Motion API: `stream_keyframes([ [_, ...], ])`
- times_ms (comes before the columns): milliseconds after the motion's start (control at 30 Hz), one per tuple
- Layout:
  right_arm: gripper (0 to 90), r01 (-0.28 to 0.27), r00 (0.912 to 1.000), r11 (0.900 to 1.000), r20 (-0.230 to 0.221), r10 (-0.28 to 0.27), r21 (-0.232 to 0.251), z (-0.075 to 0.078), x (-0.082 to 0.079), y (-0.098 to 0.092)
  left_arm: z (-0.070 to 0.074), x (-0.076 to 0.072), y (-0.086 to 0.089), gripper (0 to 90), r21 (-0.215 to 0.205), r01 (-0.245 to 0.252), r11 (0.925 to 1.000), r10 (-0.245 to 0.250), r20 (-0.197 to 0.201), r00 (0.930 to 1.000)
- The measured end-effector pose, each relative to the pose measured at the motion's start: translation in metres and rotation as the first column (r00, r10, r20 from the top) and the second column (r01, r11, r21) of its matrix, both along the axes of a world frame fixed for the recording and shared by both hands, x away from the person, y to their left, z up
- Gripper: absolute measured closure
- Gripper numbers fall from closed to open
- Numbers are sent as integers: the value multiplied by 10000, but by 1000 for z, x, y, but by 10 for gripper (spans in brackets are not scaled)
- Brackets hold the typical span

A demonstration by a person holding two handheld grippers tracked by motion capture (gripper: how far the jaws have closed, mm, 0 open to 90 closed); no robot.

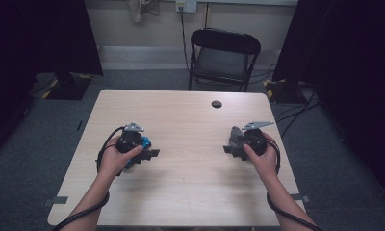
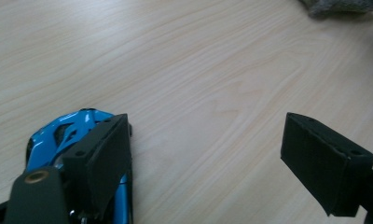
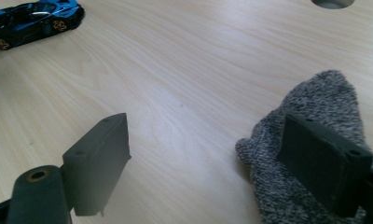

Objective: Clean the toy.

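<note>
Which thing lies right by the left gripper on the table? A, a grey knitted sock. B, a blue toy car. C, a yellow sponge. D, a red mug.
B: in the left gripper view the blue toy car lies on the wooden table just outside one jaw of the left gripper, whose jaws stand open with bare wood between them.

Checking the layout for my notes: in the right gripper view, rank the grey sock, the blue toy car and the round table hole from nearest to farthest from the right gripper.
1. Grey sock: right beside the right gripper, behind its right-hand jaw.
2. Round hole: top edge, beyond the sock.
3. Blue toy car: top left corner, across the table. The hole and the car are fairly close to call.
</note>
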State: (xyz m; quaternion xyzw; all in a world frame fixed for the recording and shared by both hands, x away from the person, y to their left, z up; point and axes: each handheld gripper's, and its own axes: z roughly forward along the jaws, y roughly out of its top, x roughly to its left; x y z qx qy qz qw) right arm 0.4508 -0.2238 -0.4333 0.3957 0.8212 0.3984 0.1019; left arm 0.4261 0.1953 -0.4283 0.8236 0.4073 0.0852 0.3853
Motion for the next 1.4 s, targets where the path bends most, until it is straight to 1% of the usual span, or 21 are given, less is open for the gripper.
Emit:
stream_keyframes([
  [33,156,-28,10000,10000,-11,28,-5,-1,0,1,-1,-1,-1,158,-20,20,10000,-20,-40,10000],
  [167,158,-150,9998,9999,-98,150,75,-6,-3,5,-4,-7,-6,162,210,193,9996,-192,-51,9998],
  [200,157,-201,9997,9998,-108,202,91,-6,-4,6,-5,-8,-7,162,198,309,9993,-308,-68,9995],
  [233,157,-258,9996,9996,-107,259,114,-6,-4,7,-6,-9,-9,162,115,342,9993,-342,-59,9994],
  [367,155,-439,9990,9988,-80,440,209,-7,-7,12,-10,-13,-13,161,46,549,9985,-549,-52,9985],
  [400,155,-517,9986,9985,-61,518,171,-7,-8,14,-11,-14,-14,162,-12,574,9984,-574,-20,9984],
  [467,154,-668,9978,9977,-29,668,64,-7,-10,17,-12,-17,-17,161,-13,791,9969,-791,32,9969],
  [533,154,-790,9969,9969,-41,790,33,-8,-12,20,-13,-18,-19,160,-35,897,9960,-897,-51,9960],
  [700,155,-974,9952,9952,-69,974,41,-10,-15,25,-13,-23,-24,159,-161,1021,9946,-1022,-31,9948],
  [767,155,-1040,9945,9946,-95,1040,49,-11,-17,27,-14,-25,-25,159,-134,1093,9939,-1093,37,9940],
  [867,155,-1152,9933,9933,-104,1151,-65,-11,-19,31,-16,-28,-27,159,-93,1134,9935,-1133,137,9935],
  [900,155,-1207,9927,9926,-70,1207,-82,-11,-19,32,-17,-28,-26,159,-62,1161,9932,-1160,109,9932],
  [967,155,-1280,9918,9917,-52,1280,-96,-11,-21,34,-20,-30,-27,159,-161,1154,9932,-1154,20,9933],
  [1000,155,-1343,9909,9909,-41,1343,-73,-11,-22,36,-21,-31,-27,159,-184,1251,9920,-1251,-25,9921],
  [1133,155,-1535,9882,9880,-39,1534,-192,-11,-25,41,-23,-35,-29,159,-241,1324,9909,-1325,-61,9912],
  [1267,154,-1715,9852,9847,-69,1714,-294,-14,-29,46,-26,-39,-30,159,-213,1422,9896,-1424,-84,9898],
  [1333,155,-1808,9835,9831,-87,1806,-291,-16,-30,48,-27,-41,-31,159,-277,1407,9897,-1409,-76,9900],
  [1400,155,-1837,9830,9825,-125,1834,-296,-18,-32,49,-27,-42,-31,159,-234,1427,9895,-1429,-40,9897],
])
